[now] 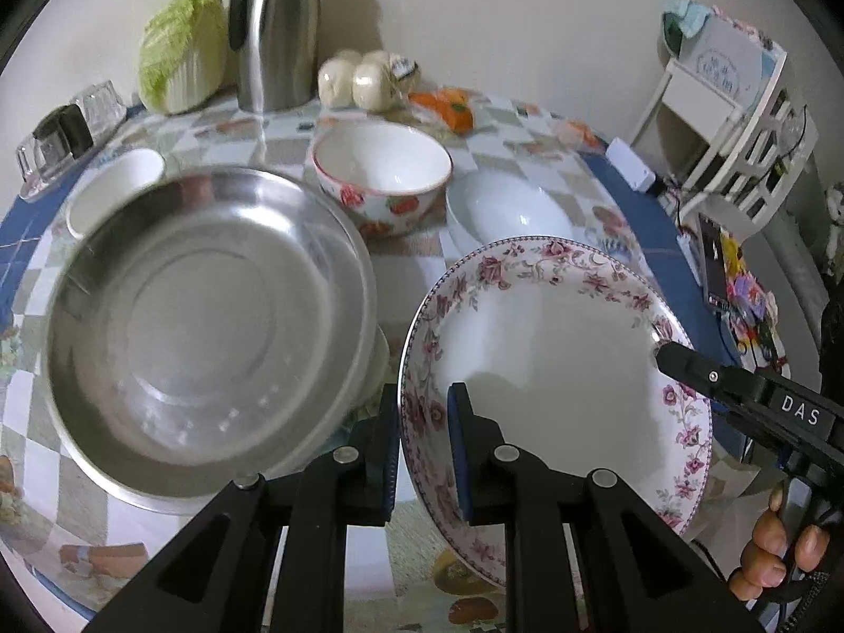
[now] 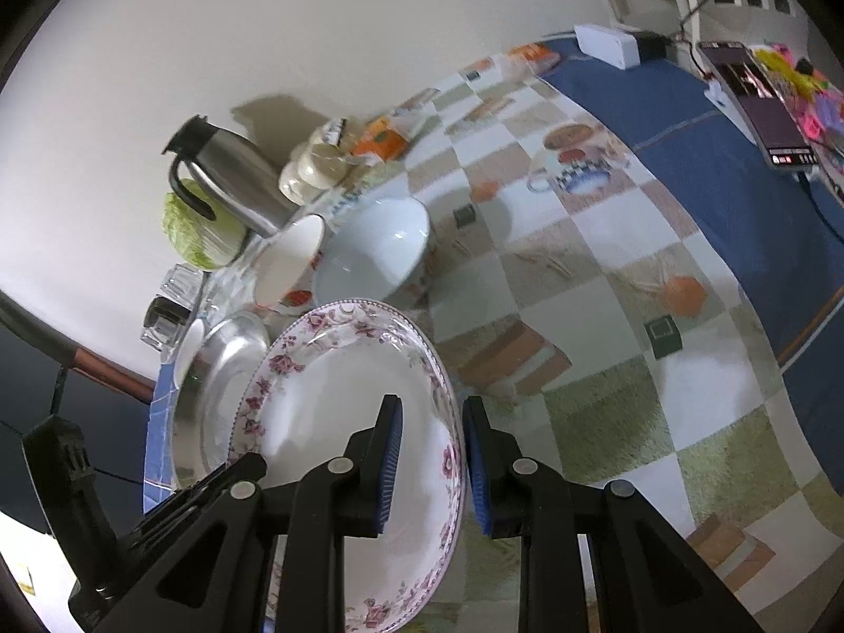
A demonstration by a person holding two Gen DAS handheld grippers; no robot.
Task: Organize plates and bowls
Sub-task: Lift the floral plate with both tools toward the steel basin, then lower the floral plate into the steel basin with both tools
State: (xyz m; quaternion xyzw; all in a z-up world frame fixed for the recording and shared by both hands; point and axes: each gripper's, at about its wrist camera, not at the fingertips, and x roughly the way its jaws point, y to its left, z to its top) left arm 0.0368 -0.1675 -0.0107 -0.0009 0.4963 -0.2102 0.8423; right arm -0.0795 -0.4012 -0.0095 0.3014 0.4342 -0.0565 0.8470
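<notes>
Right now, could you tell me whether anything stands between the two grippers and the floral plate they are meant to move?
No. The left gripper and the right gripper each already clamp the rim of the floral plate, on opposite sides. The steel basin sits beside it, not in between.

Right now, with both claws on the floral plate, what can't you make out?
- Left wrist view: what sits under the steel basin; the basin hides it and is blurred.
- Both views: the tablecloth under the floral plate, which covers it.
- Right wrist view: the plate's near rim, cut off by the right claw.
</notes>
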